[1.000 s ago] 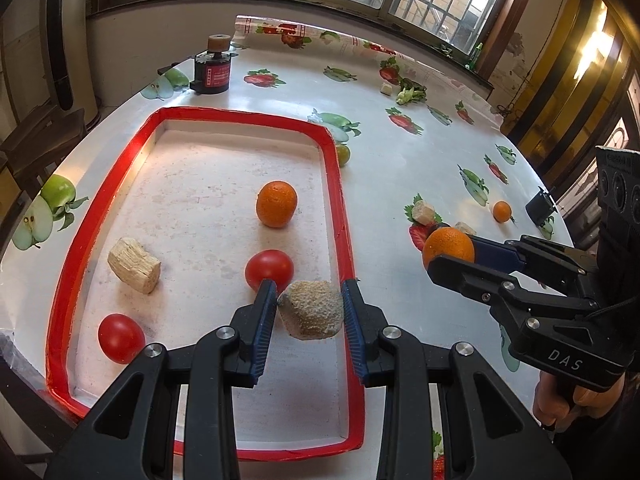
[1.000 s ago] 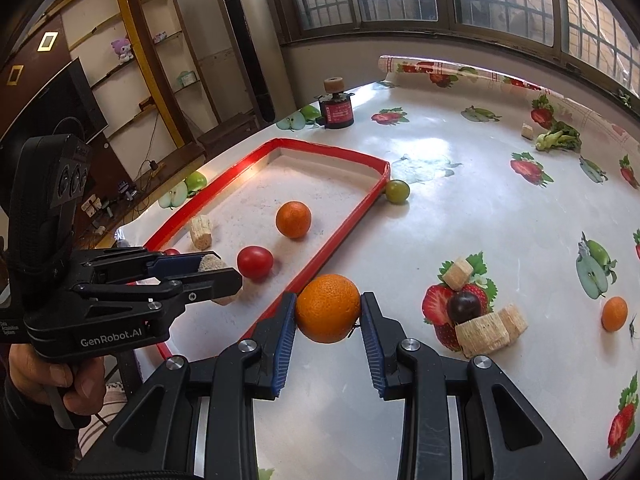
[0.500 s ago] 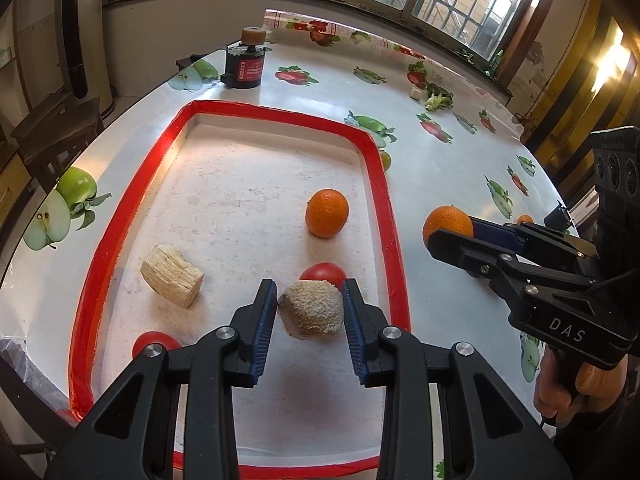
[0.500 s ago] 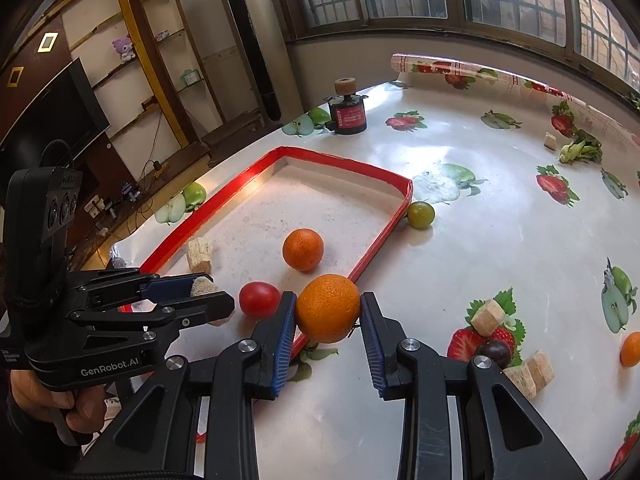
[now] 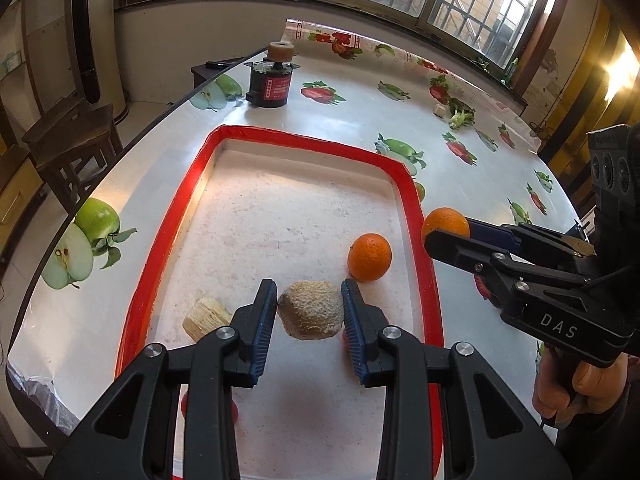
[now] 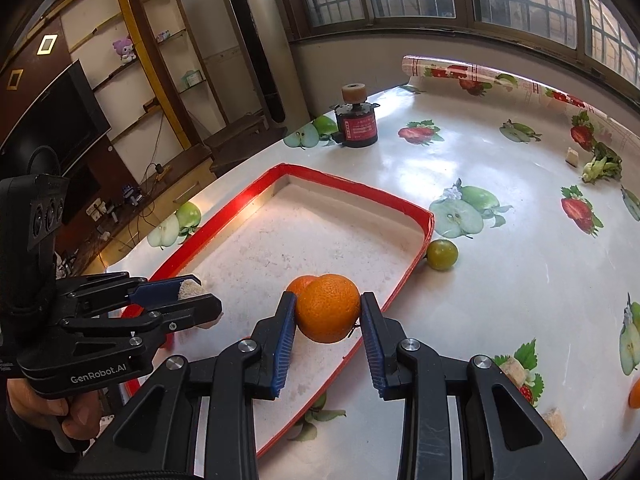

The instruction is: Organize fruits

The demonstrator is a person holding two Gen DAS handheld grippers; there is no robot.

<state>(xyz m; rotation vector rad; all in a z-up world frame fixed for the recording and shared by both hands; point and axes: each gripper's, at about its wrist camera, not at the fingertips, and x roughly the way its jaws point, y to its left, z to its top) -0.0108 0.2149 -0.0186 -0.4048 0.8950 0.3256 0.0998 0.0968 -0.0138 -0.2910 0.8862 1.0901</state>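
Note:
My left gripper is shut on a rough beige lump, held over the red-rimmed tray. My right gripper is shut on an orange, held above the tray's right rim. In the left wrist view that held orange shows at the right gripper's tip, just right of the tray. A second orange lies in the tray; in the right wrist view it peeks out behind the held one. A tan block lies in the tray by my left finger. Red tomatoes are mostly hidden under my left gripper.
A green round fruit sits on the table just outside the tray's far right corner. A red-and-black jar stands at the far edge. Tan cubes, a small orange and a green vegetable lie to the right. A wooden chair stands left of the table.
Both grippers have moved left over the table, each still holding its load. The held orange has come from beside the tray to over its right rim. The tomatoes have slipped under my left gripper.

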